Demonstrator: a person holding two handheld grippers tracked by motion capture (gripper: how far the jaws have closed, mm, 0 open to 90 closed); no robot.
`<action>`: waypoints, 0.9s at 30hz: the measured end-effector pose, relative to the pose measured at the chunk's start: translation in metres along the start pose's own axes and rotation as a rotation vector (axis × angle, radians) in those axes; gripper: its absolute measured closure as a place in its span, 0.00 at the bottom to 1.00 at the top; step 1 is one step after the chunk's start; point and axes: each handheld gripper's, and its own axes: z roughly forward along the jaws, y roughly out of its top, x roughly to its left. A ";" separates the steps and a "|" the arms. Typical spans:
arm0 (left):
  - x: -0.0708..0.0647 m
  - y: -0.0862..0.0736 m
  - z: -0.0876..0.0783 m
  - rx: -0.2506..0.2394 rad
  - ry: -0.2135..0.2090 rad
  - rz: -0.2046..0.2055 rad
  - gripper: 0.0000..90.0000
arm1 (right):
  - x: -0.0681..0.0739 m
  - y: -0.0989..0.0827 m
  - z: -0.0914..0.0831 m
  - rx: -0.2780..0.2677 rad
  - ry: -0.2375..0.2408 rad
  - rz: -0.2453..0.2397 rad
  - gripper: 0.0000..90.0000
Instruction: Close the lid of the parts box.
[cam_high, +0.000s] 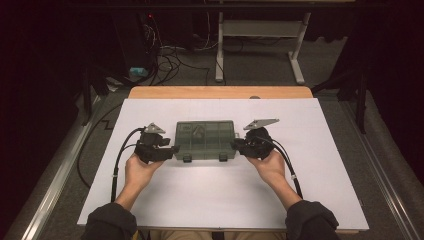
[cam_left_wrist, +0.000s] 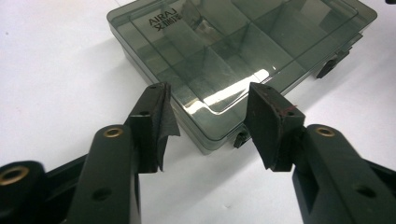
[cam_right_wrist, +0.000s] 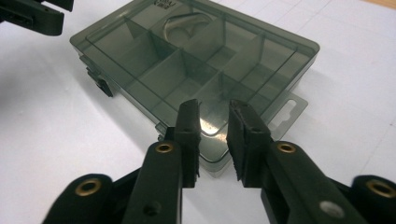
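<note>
A smoky grey see-through compartment box (cam_high: 205, 139) lies shut on the white sheet, its two latches (cam_high: 187, 158) facing me. My left gripper (cam_high: 172, 150) is at the box's left end. In the left gripper view its jaws (cam_left_wrist: 212, 100) stand wide apart on either side of the box's near corner (cam_left_wrist: 205, 135), and the pads do not press on it. My right gripper (cam_high: 235, 146) is at the right end. Its jaws (cam_right_wrist: 214, 109) stand a narrow gap apart over the box's corner (cam_right_wrist: 210, 161), gripping nothing. A pale curved piece (cam_right_wrist: 182, 23) lies in a far compartment.
The white sheet (cam_high: 225, 200) covers a wooden table whose bare far edge (cam_high: 220, 92) shows beyond it. Past the table are a desk frame (cam_high: 297, 55) and loose cables (cam_high: 167, 60) on the floor. A hanging tab (cam_right_wrist: 289, 112) sticks out from the box's right end.
</note>
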 end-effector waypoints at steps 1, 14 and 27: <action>0.000 -0.001 -0.001 -0.005 -0.002 -0.006 0.54 | 0.000 0.000 -0.001 -0.002 -0.001 0.002 0.80; -0.002 -0.021 -0.015 -0.079 0.034 -0.006 0.46 | -0.005 -0.017 -0.028 -0.088 -0.040 0.008 0.70; -0.002 -0.038 -0.030 -0.123 0.032 -0.020 0.43 | -0.014 -0.042 -0.054 -0.111 -0.062 0.024 0.63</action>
